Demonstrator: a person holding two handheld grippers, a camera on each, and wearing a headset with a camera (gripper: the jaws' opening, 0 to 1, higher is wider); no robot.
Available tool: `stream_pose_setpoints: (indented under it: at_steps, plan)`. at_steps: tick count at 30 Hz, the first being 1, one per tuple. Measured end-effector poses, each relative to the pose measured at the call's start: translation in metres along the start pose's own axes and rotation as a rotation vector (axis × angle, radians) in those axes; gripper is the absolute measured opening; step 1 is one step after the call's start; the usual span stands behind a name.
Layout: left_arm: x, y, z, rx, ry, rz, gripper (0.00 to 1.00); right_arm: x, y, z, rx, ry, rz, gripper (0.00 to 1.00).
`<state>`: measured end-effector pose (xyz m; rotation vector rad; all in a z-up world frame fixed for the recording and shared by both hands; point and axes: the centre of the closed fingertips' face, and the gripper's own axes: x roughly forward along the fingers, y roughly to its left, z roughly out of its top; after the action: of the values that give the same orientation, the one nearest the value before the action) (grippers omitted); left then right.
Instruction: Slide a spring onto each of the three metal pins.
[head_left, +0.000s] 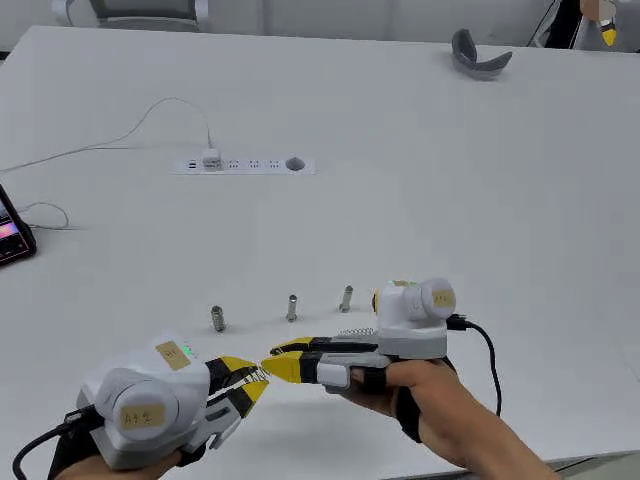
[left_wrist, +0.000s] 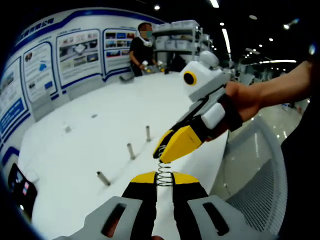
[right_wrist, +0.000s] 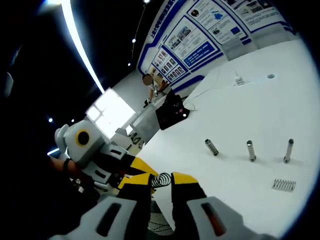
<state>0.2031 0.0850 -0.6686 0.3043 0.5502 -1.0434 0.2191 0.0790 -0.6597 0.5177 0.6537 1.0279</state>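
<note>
Three metal pins stand in a row on the white table: the left pin (head_left: 218, 318) carries a spring, the middle pin (head_left: 292, 307) and right pin (head_left: 346, 298) are bare. A loose spring (head_left: 355, 332) lies near the right pin. Close to the front edge my two grippers meet tip to tip. The left gripper (head_left: 243, 385) (left_wrist: 164, 178) is shut on a small spring (left_wrist: 163, 172). The right gripper (head_left: 283, 364) (right_wrist: 161, 180) pinches the same spring (right_wrist: 161, 179) at its other end. All three pins (right_wrist: 250, 150) stand beyond the right gripper's jaws.
A white power strip (head_left: 243, 163) with a plugged cable lies mid-table. A phone (head_left: 10, 235) sits at the left edge and a grey curved object (head_left: 480, 58) at the far right. A person (left_wrist: 142, 47) stands beyond the table's far end.
</note>
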Motion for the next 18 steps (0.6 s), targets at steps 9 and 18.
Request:
stream_pose_setpoints:
  at_steps: [9, 18]
  plan:
    - [0.001, -0.002, 0.001, 0.013, 0.003, -0.012, 0.10, -0.002, 0.004, 0.003, 0.000, 0.005, 0.018, 0.14]
    - [0.006, 0.001, 0.014, 0.025, -0.030, -0.071, 0.10, -0.008, 0.012, 0.017, -0.121, 0.079, 0.029, 0.12]
